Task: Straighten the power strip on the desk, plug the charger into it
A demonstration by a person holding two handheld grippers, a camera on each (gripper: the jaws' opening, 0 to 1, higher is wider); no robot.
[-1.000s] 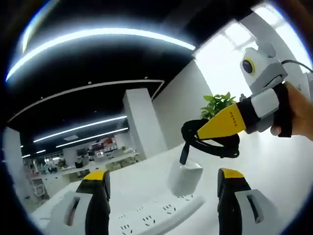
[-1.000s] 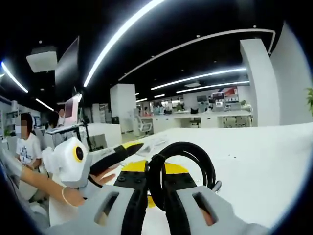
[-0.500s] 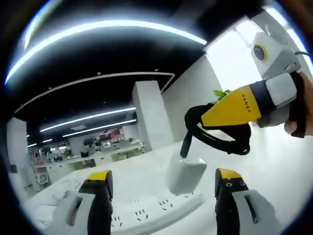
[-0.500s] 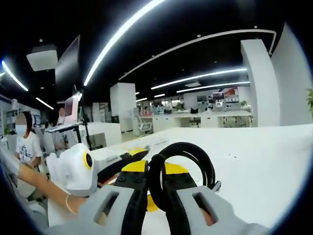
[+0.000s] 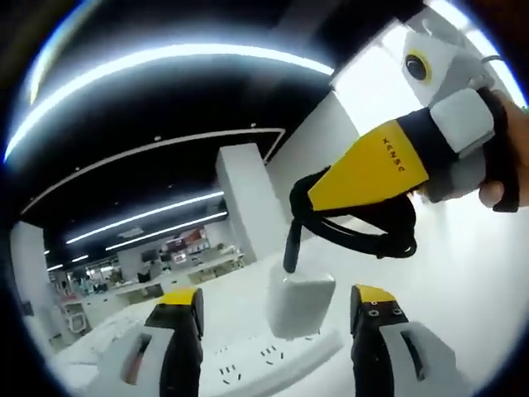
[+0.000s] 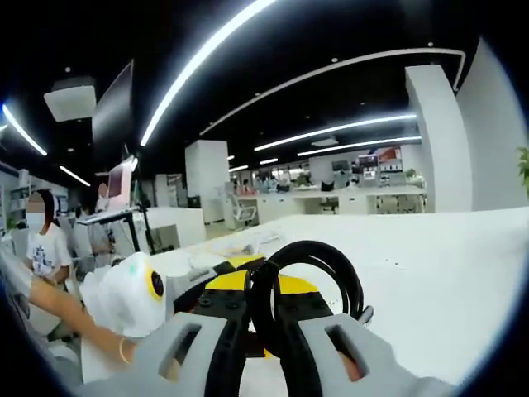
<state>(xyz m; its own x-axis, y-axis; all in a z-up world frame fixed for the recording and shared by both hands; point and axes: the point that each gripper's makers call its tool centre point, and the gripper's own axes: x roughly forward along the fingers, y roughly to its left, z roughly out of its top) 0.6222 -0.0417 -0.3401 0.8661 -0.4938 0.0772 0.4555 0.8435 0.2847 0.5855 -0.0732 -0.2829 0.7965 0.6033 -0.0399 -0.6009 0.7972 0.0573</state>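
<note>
At the bottom of the left gripper view, the left gripper (image 5: 277, 322) stands wide open and holds nothing, its yellow-tipped jaws straddling the strip (image 5: 269, 364), which lies on the white desk (image 5: 463, 281) along the lower middle of the frame. Just above the strip, at centre, hangs the white charger (image 5: 299, 299); whether its prongs have reached a socket cannot be told. It dangles from its black cord (image 5: 364, 236), a coil of which the right gripper (image 5: 322, 188), entering from the upper right, has pinched between closed jaws. In the right gripper view the same loop rises between those shut jaws at bottom centre (image 6: 263, 322). Because the hold is on the cord and not the body, the charger will likely swing and twist; the step is best done by lowering slowly, squaring the prongs over one socket, and using the open left jaws to steady the strip or the charger before pressing down.
</note>
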